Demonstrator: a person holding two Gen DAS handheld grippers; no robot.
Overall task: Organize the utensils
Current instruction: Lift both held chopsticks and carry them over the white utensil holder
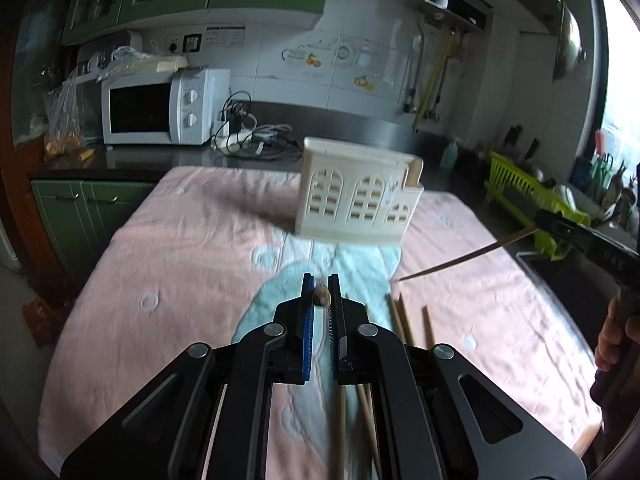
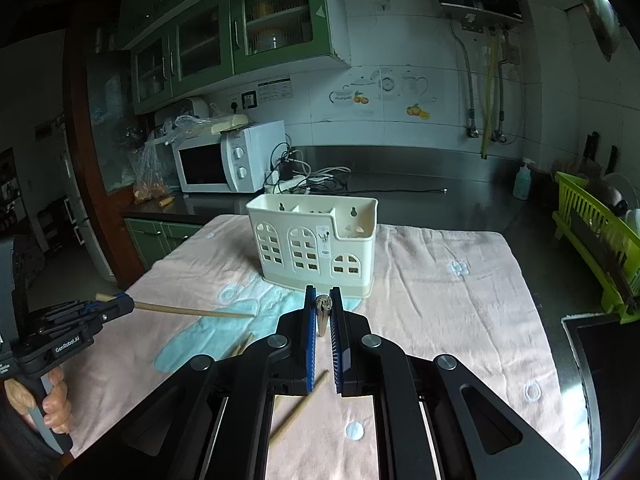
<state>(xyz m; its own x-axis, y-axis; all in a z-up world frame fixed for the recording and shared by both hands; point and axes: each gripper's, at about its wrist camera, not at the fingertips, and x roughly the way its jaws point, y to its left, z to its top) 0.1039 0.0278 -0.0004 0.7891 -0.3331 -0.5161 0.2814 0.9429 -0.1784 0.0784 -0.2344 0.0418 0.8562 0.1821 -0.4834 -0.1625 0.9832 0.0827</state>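
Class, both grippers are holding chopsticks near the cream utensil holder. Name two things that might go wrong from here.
1. The left gripper and right gripper each hold a chopstick near one end; it may pivot or slip.
2. The utensil holder stands free on a wrinkled towel, so a misaimed tip might push or tip it.

Kitchen: white tiled wall [image 2: 400, 40] with fruit decals; green glass-front cabinets [image 2: 240, 32] above; white microwave [image 2: 228, 160] on dark steel counter [image 2: 420, 188]; green dish rack [image 2: 592, 240] right; daylight from window [image 1: 620, 60].
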